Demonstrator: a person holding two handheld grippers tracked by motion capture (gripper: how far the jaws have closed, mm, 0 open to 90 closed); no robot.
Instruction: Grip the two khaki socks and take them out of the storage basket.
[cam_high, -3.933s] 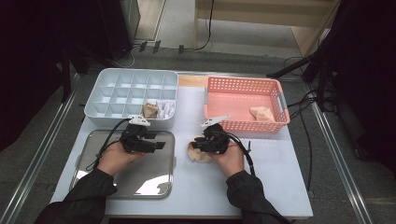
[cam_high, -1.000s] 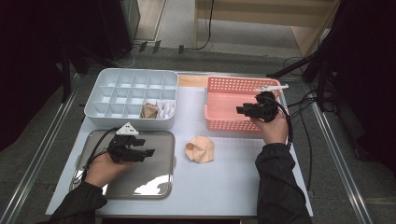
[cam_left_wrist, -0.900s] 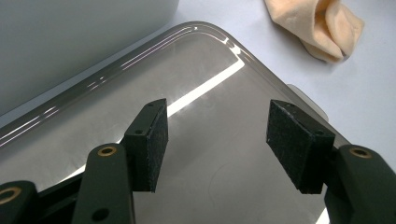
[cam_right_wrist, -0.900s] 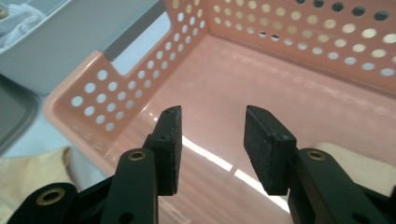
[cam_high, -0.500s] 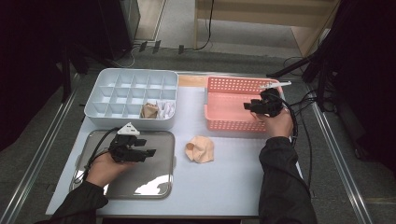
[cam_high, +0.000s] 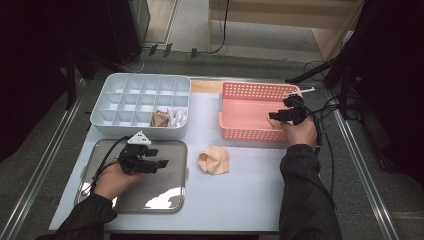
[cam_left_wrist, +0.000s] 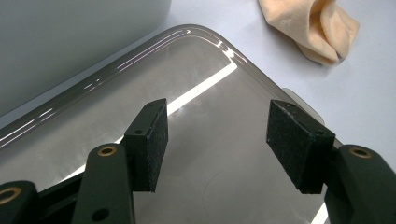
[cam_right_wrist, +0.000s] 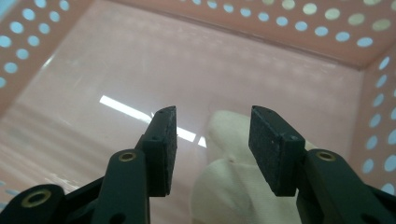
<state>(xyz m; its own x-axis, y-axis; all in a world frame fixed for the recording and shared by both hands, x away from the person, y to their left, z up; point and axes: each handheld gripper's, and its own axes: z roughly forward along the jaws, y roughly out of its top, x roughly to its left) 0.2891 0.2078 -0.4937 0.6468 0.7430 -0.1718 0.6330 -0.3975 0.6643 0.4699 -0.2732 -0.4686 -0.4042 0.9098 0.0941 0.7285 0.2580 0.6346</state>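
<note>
Inside the pink basket (cam_high: 250, 134), at its right end, the right gripper (cam_right_wrist: 212, 126) hovers with jaws spread, a cream cloth (cam_right_wrist: 233, 186) lying just below and between them, not gripped. Left of the basket, a peach cloth (cam_high: 214, 160) lies on the table; farther left, the left gripper (cam_left_wrist: 217, 135) gapes wide over the steel tray (cam_left_wrist: 196, 74).
</note>
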